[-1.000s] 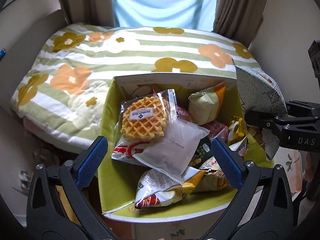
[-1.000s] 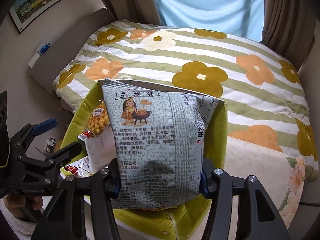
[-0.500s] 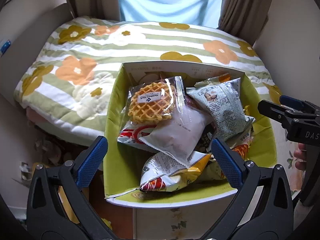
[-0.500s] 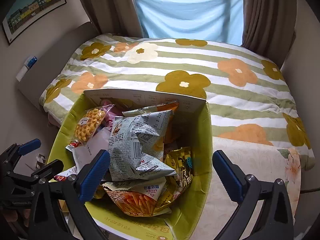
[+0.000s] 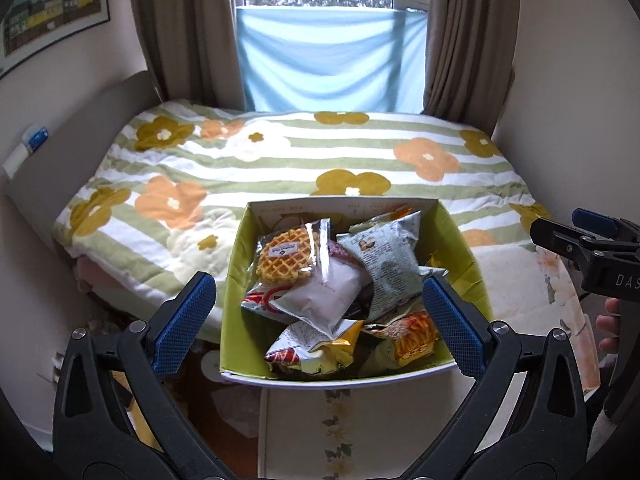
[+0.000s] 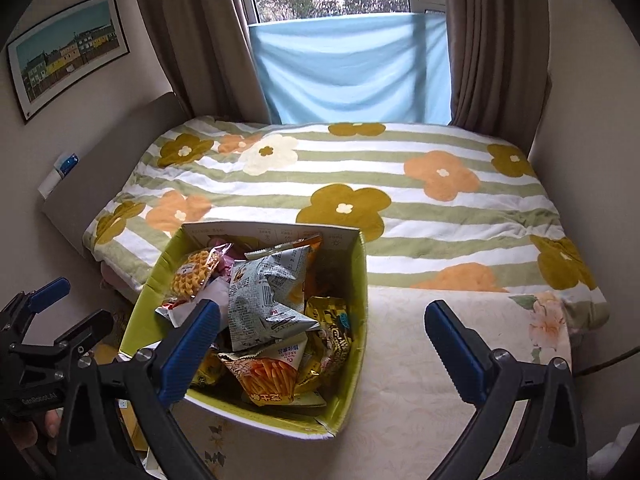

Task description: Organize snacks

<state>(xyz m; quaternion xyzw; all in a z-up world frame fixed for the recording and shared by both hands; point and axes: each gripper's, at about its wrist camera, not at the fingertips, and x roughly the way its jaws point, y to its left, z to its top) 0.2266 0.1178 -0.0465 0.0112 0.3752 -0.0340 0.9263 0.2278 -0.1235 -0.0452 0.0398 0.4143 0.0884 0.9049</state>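
We note the right gripper (image 6: 322, 344) with its blue pads spread wide and nothing between them; its jaws have just been opening. The left gripper (image 5: 318, 322) is likewise spread wide and empty. Both hang above and clear of the green cardboard box (image 5: 236, 280).

The box sits on a cream floral cloth (image 6: 440, 380) at the foot of a bed, its far wall against the flower-patterned striped blanket (image 6: 360, 168). In the box we see a heap of snacks. The grey printed snack bag (image 6: 268, 296) lies crumpled on top, near the middle, touching neither gripper. Left of it is the wrapped waffle (image 5: 286, 256), partly over a white packet (image 5: 320, 304). Toward the near wall lie an orange fries-print bag (image 6: 268, 380) and, at the right, a yellow-and-black packet (image 6: 332, 324).

In the left wrist view, the right gripper shows at the right edge with fingertips of a hand (image 5: 610, 324) below it. Beyond the bed hang brown curtains (image 6: 200, 40) and a light blue cloth (image 6: 348, 68) across the window. A framed picture (image 6: 68, 56) is on the left wall.
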